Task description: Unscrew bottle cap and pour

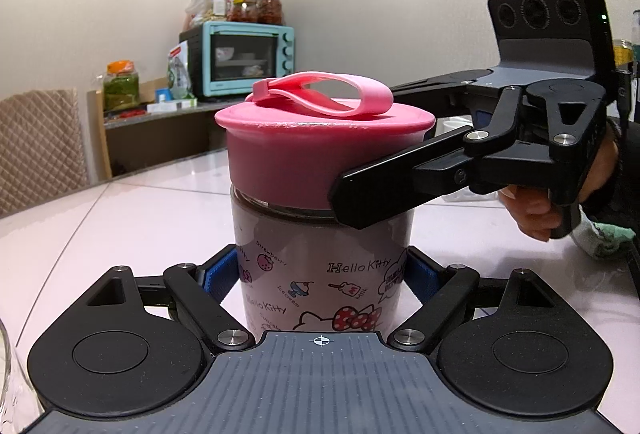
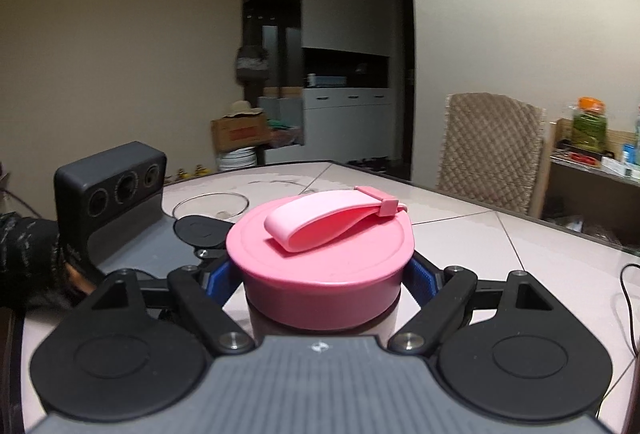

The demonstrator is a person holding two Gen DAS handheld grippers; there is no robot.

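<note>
A Hello Kitty bottle [image 1: 320, 266] stands upright on the pale table [image 1: 120, 226]. It carries a wide pink cap [image 1: 304, 150] with a looped pink strap [image 1: 320, 94] on top. My left gripper [image 1: 324, 274] is shut on the bottle's body, its blue pads [image 1: 222, 270] pressed to both sides. My right gripper [image 2: 322, 274] reaches in from the right and is shut on the pink cap [image 2: 320, 274], blue pads [image 2: 420, 274] against its rim. In the left wrist view one black finger [image 1: 372, 190] crosses the cap's front and the other runs behind it. The bottle's contents are hidden.
A glass bowl [image 2: 210, 206] sits on the table behind the left gripper's camera housing [image 2: 112, 190]; its rim [image 1: 8, 374] shows at the lower left. A quilted chair [image 2: 492, 150], a teal oven [image 1: 244, 58] and jars [image 1: 120, 86] stand beyond the table. A black cable [image 2: 628, 298] lies at the right.
</note>
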